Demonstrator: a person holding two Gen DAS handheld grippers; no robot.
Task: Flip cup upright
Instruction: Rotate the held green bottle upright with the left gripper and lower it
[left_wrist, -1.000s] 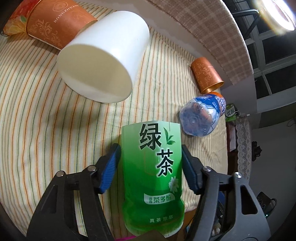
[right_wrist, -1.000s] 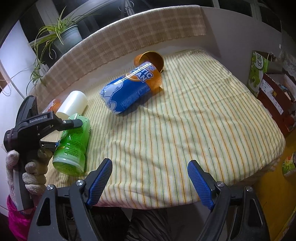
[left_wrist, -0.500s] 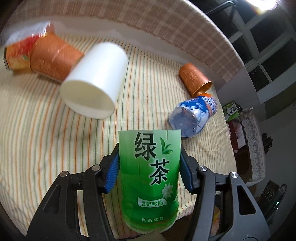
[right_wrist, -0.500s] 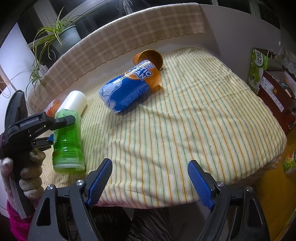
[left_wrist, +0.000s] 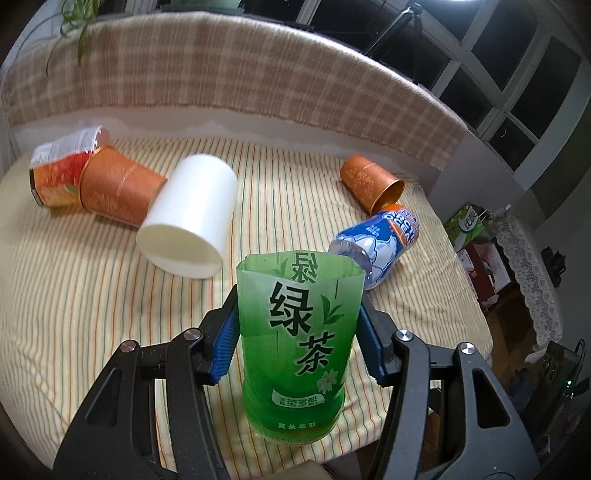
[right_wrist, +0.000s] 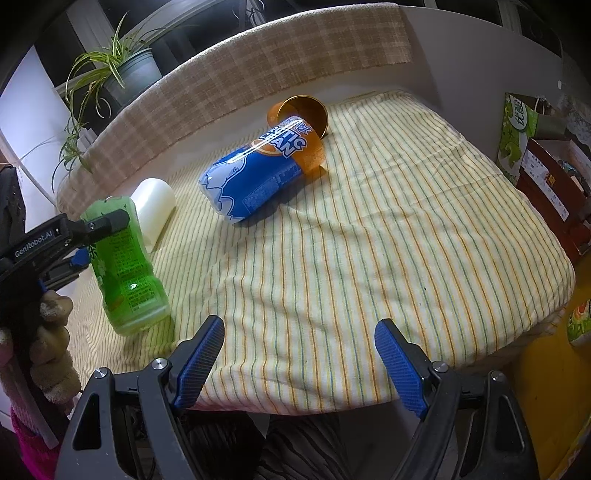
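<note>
Standing upright between the blue fingers (left_wrist: 225, 341) of the left gripper (left_wrist: 297, 339), the green tea cup (left_wrist: 295, 339) is clamped at both sides, its base on the striped worktop (left_wrist: 74, 295). Beyond the fingertips, a white cup (left_wrist: 190, 218) is seen lying on its side. The right gripper (right_wrist: 299, 365) is held spread wide, grasping nothing.

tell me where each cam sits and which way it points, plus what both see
Left wrist: sits on the left gripper, looking forward over the striped tablecloth toward the plaid backrest; its black jaws with blue pads clamp the green cut-off tea-bottle cup.
Right wrist: sits on the right gripper, low at the table's near edge, looking across it; its open jaws show, plus the gloved hand holding the left gripper.
Shared: green cup, white paper cup, blue-labelled plastic bottle cup.
</note>
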